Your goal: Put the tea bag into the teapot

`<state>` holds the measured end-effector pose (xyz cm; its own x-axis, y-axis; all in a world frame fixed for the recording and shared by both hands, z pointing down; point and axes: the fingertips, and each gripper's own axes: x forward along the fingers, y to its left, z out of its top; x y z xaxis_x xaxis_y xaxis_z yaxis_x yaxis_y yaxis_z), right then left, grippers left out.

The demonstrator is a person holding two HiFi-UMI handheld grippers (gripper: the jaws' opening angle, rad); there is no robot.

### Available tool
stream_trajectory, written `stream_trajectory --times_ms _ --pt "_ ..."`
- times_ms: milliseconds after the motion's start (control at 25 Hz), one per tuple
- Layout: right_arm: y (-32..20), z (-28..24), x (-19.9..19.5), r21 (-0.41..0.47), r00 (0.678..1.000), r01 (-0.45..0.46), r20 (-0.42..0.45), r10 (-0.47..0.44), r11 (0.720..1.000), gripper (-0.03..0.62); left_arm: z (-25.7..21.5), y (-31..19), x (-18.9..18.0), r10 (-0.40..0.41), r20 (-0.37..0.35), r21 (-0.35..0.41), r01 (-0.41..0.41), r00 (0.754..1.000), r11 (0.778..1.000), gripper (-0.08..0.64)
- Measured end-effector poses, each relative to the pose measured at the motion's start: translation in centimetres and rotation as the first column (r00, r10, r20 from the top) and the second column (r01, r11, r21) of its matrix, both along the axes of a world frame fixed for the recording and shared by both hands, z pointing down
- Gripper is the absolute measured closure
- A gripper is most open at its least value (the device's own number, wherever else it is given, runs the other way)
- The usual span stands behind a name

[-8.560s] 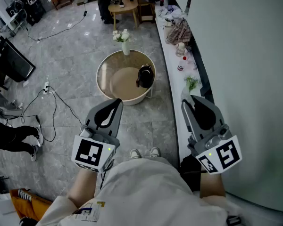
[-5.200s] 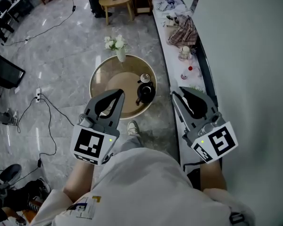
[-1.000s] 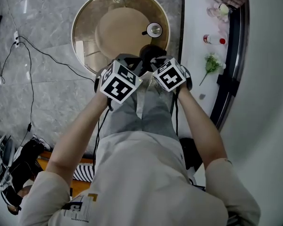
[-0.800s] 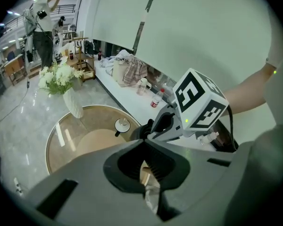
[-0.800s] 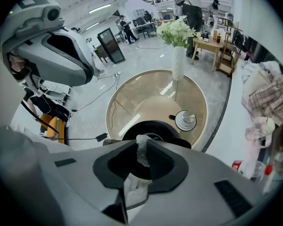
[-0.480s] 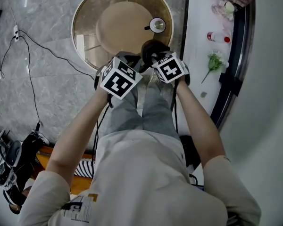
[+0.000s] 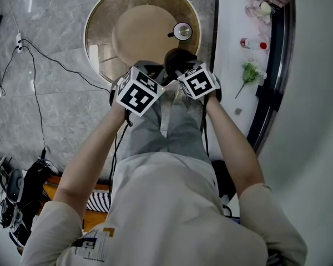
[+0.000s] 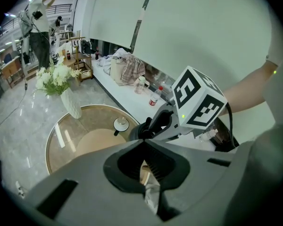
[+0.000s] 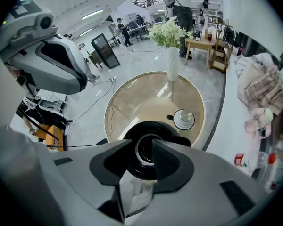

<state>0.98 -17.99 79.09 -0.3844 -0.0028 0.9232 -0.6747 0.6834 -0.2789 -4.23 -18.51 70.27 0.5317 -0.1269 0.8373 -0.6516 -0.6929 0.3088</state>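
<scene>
The black teapot (image 7: 176, 58) stands lidless at the near edge of the round glass table (image 7: 94, 21). My right gripper (image 9: 142, 142) hangs right over the teapot's mouth (image 9: 146, 150). Its jaws have just been opening and stand apart. A white tea bag (image 9: 132, 192) lies loose between them, against the left jaw. My left gripper (image 8: 142, 142) is close beside the right gripper (image 8: 153, 126), tips together, shut on a crinkled silver wrapper (image 8: 151, 194). In the head view both grippers, left (image 7: 155, 73) and right (image 7: 180, 71), crowd the pot.
The teapot's lid (image 7: 182, 32) lies on the table behind the pot. A vase of white flowers (image 9: 172, 55) stands at the table's far rim. A white ledge (image 7: 233, 65) at the right carries a bottle (image 9: 247, 160), a green sprig (image 7: 248, 73) and cloth. Cables cross the floor at the left.
Since several seconds ago both grippers have come down from in front of the person to the teapot. Over the last second they barely shift in the head view.
</scene>
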Motion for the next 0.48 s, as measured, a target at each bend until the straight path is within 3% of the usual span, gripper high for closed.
stream_trajectory --times_ms 240,480 --pt "-0.7 -2.0 0.3 0.034 1.0 -0.024 0.009 0.024 0.999 0.482 -1.7 -0.7 -0.2 0.0 0.005 0.035 0.0 1.0 0.999 0.552" --pt "-1.9 -5.7 1.2 0.108 0.999 -0.054 0.016 0.052 0.993 0.539 -4.4 -1.2 -0.1 0.003 -0.005 0.079 -0.003 1.0 0.997 0.552"
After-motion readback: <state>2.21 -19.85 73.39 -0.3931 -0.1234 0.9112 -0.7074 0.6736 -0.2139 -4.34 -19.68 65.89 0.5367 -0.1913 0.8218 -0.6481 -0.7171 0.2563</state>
